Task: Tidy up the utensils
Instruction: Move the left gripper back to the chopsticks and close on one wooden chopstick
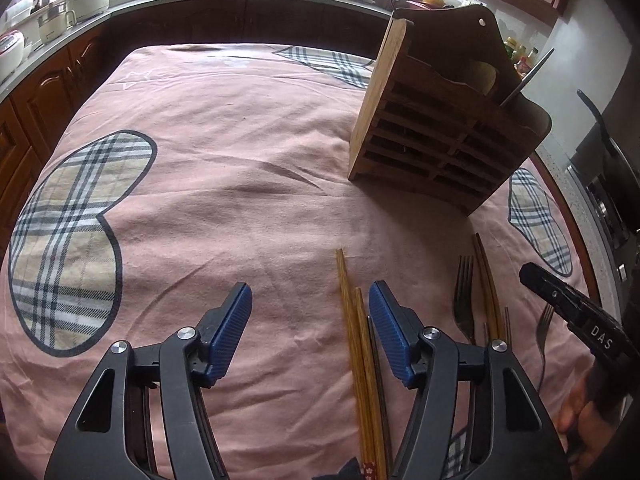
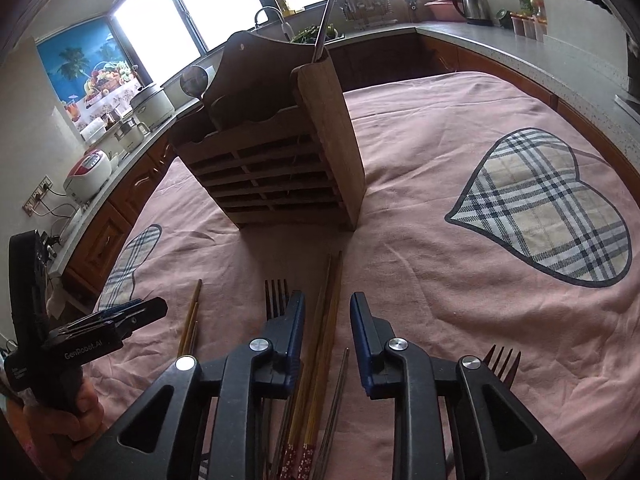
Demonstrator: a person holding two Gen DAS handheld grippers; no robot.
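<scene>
A slatted wooden utensil holder (image 1: 436,132) (image 2: 276,168) stands on the pink cloth; a metal handle (image 2: 328,12) and a spoon (image 2: 194,80) stick out of it. My left gripper (image 1: 310,308) is open low over the cloth, with a pair of wooden chopsticks (image 1: 356,320) (image 2: 192,316) lying between its blue pads, close to the right pad. My right gripper (image 2: 326,312) (image 1: 528,274) straddles a second wooden chopstick pair (image 2: 326,320) (image 1: 488,288), with a gap left on each side. A fork (image 2: 276,296) (image 1: 464,296) lies by its left finger.
Another fork (image 2: 502,364) lies right of the right gripper, and a thin metal chopstick (image 2: 338,392) lies under it. The cloth (image 1: 240,160) carries plaid heart patches. Kitchen counters with appliances (image 2: 88,172) ring the table. A hand (image 2: 80,404) holds the left gripper.
</scene>
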